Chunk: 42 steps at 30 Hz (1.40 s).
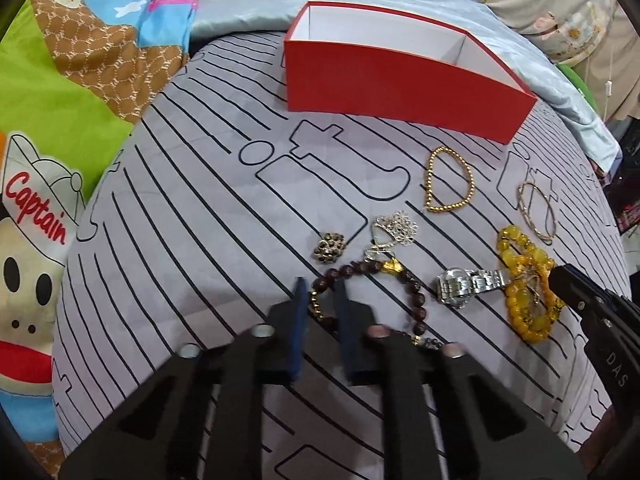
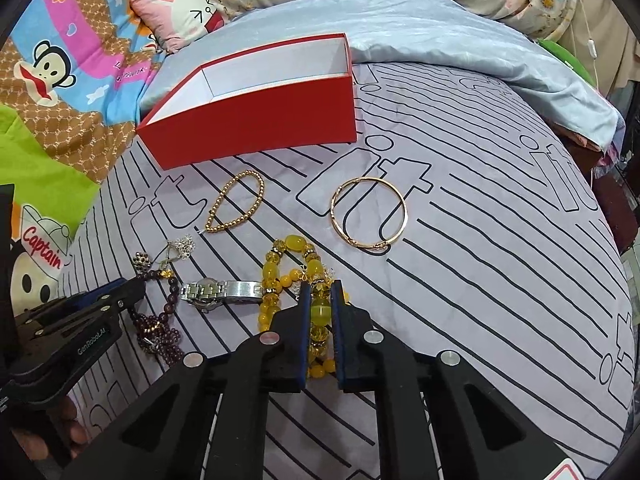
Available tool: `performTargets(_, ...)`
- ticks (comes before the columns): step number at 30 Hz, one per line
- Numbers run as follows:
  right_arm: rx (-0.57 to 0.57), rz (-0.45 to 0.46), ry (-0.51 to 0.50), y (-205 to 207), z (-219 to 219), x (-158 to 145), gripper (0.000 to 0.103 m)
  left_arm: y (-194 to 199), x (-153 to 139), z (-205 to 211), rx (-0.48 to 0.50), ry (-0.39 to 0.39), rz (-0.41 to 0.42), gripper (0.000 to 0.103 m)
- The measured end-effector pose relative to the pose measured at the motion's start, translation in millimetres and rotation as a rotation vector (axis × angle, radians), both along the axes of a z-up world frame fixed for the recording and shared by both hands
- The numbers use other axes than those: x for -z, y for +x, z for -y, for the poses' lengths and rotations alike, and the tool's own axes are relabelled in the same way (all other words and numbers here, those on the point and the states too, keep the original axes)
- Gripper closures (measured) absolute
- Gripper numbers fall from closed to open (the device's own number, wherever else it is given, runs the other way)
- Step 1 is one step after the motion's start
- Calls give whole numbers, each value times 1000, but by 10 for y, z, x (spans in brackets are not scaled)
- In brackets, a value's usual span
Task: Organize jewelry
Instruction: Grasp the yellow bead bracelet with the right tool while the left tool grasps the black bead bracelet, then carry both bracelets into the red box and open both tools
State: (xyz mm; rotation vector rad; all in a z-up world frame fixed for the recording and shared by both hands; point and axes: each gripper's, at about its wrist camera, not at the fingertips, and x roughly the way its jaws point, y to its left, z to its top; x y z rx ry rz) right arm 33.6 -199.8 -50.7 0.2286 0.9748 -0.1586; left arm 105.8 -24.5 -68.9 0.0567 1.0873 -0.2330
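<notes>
My left gripper is shut on the left part of a dark brown bead bracelet, with small beads pinched between its blue pads. My right gripper is shut on a yellow bead bracelet, and one yellow bead sits between its pads. Both bracelets lie on the grey striped cloth. Between them lies a silver watch. An open red box with a white inside stands at the back. In the right wrist view the left gripper shows at the lower left.
A gold bead bracelet, a gold bangle, a silver pendant and a small round brooch lie loose in front of the box. Cartoon-print bedding lies left, a light blue sheet behind.
</notes>
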Motion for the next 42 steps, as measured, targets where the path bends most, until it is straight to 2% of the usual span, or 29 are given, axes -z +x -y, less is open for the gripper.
performTargets(11, -12, 49, 11, -109, 21, -264, 94, -123, -300, -84, 22, -80, 34, 100)
performTargets(19, -14, 109, 16, -238, 52, -549, 94, -213, -619, -161, 32, -131, 77, 100)
performTargets(28, -27, 164, 9, -283, 82, -831, 94, -237, -905, -200, 52, -152, 118, 100)
performTargets(36, -84, 209, -24, 9, 109, -1122, 94, 12, -1197, -59, 100, -166, 158, 100)
performTargets(42, -114, 254, -45, 605, 201, -1357, 94, 504, -1415, 121, 116, -177, 209, 100)
